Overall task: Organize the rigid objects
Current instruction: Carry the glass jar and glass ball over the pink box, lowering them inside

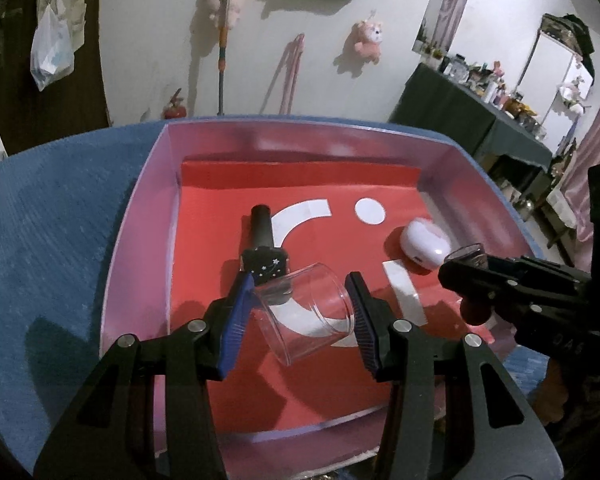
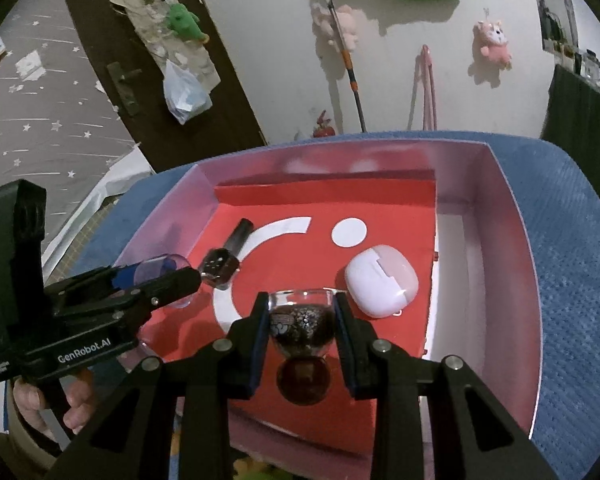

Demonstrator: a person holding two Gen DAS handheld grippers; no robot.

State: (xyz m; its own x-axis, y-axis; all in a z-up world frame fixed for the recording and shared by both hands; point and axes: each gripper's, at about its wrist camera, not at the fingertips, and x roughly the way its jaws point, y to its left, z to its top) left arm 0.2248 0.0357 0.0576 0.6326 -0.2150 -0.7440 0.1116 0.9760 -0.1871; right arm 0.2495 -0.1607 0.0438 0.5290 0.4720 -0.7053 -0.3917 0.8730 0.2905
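A: Start at the fingers. What is each one holding?

B: The left gripper point(image 1: 302, 312) has its blue pads clamped on a clear plastic cup point(image 1: 306, 312), lying tilted on its side between them, mouth toward the camera. The right gripper point(image 2: 302, 330) is pinched as tight as it goes on a small glass jar point(image 2: 302, 320) with a dark, speckled filling; a round dark base shows below the pads.

A: And where are they, relative to the box?

B: Both hang over the pink box point(image 2: 496, 216), above its red liner point(image 2: 388, 208) with the white shapes. Neither the cup nor the jar looks to be resting on the liner yet; I can't be sure of the gap.

A: What already lies inside?

B: A black watch point(image 1: 265, 264), with its strap running toward the far wall, and a white earbud case point(image 2: 382, 280) off to the right. The cup sits just in front of the watch; the jar is just beside the case.

A: So which step is this?

B: I'd judge it as carrying two items in for placement. Next, each needs bare liner beneath it, then a gentle lowering before the pads spread; the cup could roll, so setting it upright seems wiser.
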